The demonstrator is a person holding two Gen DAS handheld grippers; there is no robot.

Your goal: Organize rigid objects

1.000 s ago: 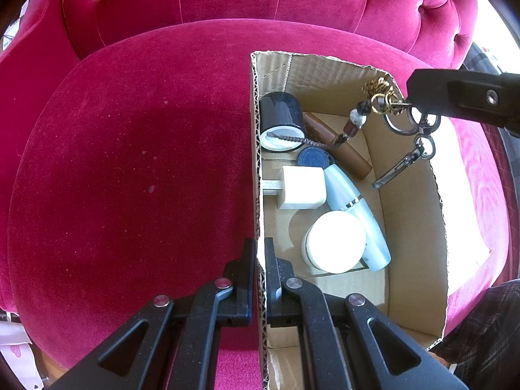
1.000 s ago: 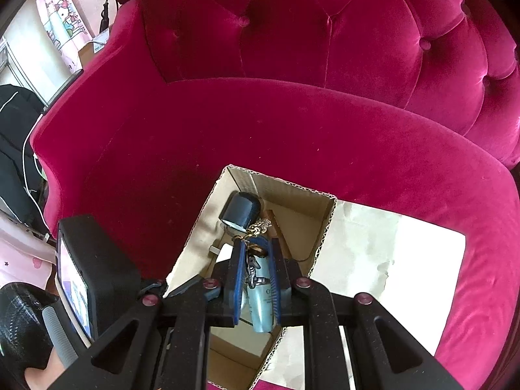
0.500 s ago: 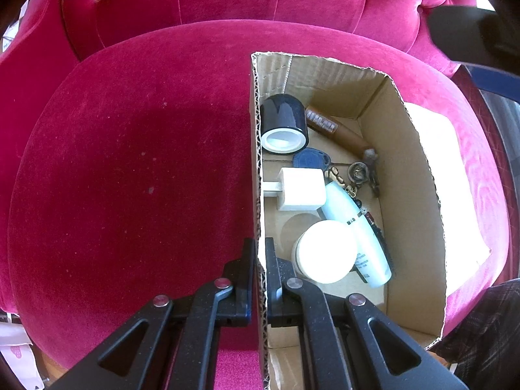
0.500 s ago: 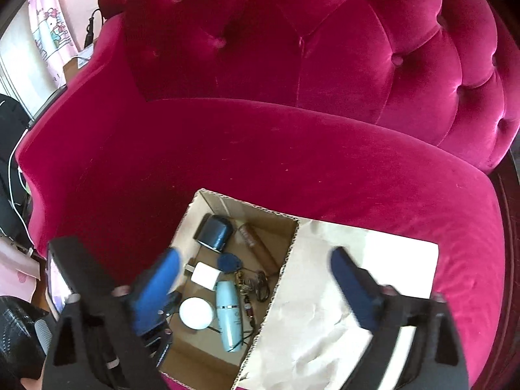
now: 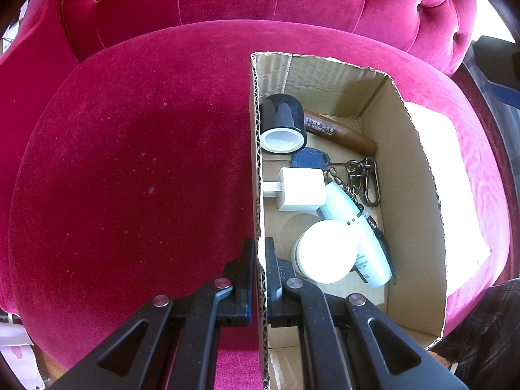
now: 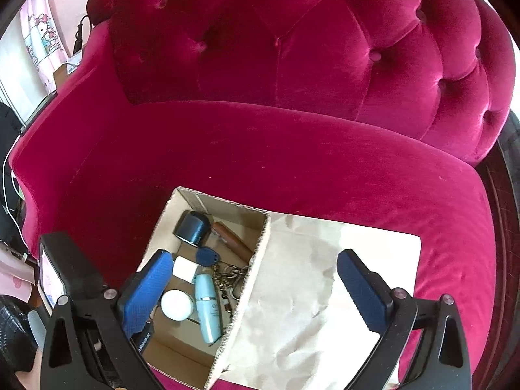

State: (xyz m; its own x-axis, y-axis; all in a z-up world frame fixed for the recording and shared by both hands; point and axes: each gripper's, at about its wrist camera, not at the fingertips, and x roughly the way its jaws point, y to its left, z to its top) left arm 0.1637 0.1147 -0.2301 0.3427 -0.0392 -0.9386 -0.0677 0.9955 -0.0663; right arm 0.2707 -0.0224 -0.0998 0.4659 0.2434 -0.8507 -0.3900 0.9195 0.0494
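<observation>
Below wide right jaws, keychain [image 6: 232,276] in cardboard box [image 6: 256,250]

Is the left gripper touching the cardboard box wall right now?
Touching. The left wrist view shows the left gripper shut on the cardboard box wall, one finger on each side.

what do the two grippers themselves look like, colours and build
Both are black plastic frames with triangular cut-outs and round silver rivets at the joints. The left gripper has flat, narrow black fingers. The right gripper carries textured blue pads on its fingers. No cables or sleeves show.
</observation>
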